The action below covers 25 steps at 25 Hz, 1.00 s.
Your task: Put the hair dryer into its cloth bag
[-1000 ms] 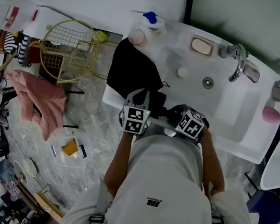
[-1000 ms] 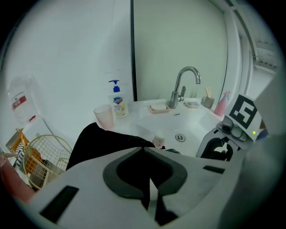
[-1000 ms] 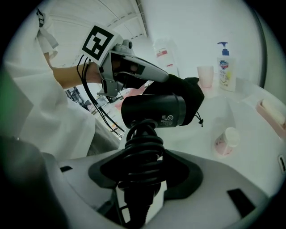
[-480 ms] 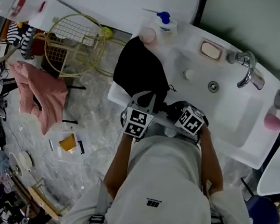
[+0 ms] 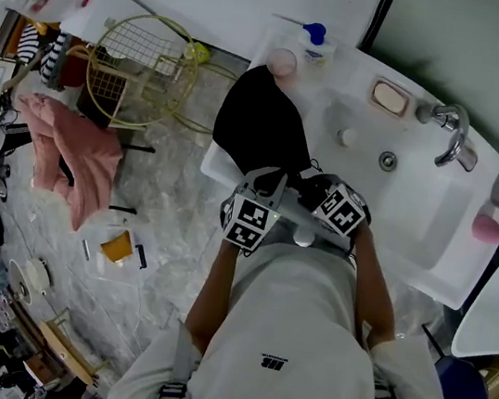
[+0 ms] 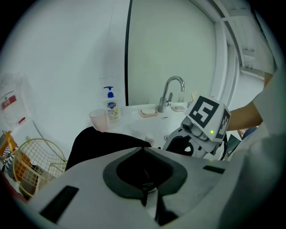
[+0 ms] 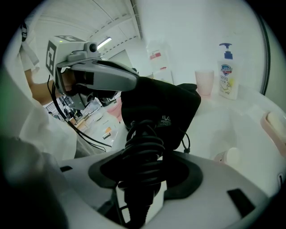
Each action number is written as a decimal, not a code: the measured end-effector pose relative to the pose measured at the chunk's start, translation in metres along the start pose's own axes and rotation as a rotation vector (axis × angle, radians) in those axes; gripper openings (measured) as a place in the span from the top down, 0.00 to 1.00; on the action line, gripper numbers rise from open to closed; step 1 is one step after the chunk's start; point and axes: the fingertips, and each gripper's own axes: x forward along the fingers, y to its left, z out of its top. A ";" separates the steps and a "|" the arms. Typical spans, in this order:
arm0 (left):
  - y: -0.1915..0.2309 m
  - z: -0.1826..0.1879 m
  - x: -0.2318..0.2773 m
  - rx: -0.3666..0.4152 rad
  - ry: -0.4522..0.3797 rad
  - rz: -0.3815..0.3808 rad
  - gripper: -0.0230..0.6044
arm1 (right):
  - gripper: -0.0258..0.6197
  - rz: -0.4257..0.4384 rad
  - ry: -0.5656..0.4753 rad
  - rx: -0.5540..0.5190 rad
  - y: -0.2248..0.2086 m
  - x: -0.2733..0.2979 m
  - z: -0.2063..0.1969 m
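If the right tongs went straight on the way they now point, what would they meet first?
Probably the black cloth bag, close ahead; the hair dryer that they hold would reach it first. Depth is hard to judge here.

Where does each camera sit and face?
Head view: on the person's head, steeply down at the sink; shirt, forearms show.
Left gripper view: on the left claw, facing the faucet; claw pinches the cloth bag.
Right gripper view: on the right claw, facing the cloth bag; claw holds the hair dryer.
Shared: both gripper views show the soap bottle.
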 end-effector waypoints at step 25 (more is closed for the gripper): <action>0.019 -0.008 -0.039 0.159 -0.050 -0.241 0.91 | 0.55 -0.245 -0.172 0.317 -0.014 0.058 0.080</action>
